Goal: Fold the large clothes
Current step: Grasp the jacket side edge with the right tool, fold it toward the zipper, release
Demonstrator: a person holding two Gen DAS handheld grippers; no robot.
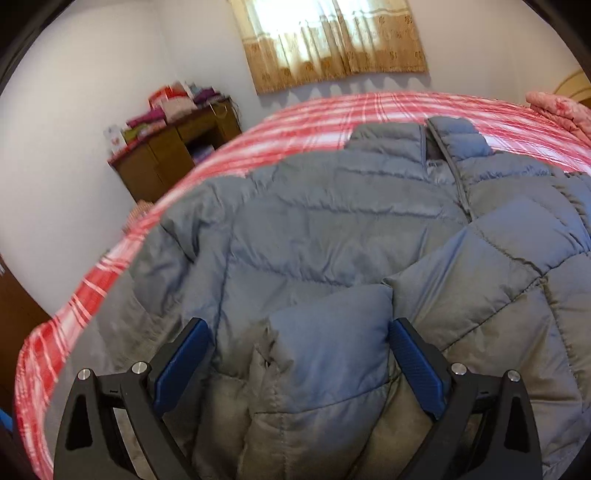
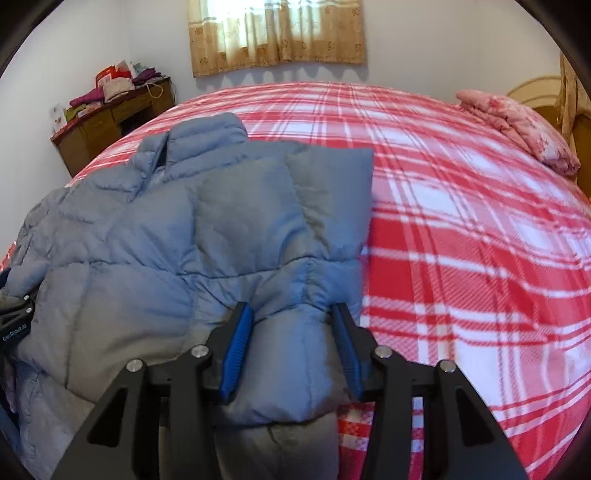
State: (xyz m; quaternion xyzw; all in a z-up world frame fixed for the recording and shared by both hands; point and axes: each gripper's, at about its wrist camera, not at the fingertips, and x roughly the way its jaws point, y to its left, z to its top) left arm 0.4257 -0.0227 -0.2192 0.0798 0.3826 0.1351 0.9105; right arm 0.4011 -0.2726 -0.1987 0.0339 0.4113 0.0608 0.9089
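A grey-blue quilted puffer jacket (image 1: 332, 221) lies on a bed with a red-and-white plaid sheet (image 1: 388, 107), collar toward the far wall. My left gripper (image 1: 298, 328) is open, its blue pads either side of a puffy fold of the jacket near the hem. In the right wrist view the jacket (image 2: 166, 229) covers the left half of the bed (image 2: 461, 221), with its right side folded in. My right gripper (image 2: 291, 310) is partly closed around a bunched part of the jacket; the pads touch the fabric on both sides. Part of the left gripper shows at the far left (image 2: 14, 317).
A pink folded quilt (image 2: 517, 125) lies at the bed's far right by the headboard. A brown wooden desk (image 2: 110, 122) with piled clothes stands against the far left wall. A curtained window (image 2: 277, 33) is behind the bed.
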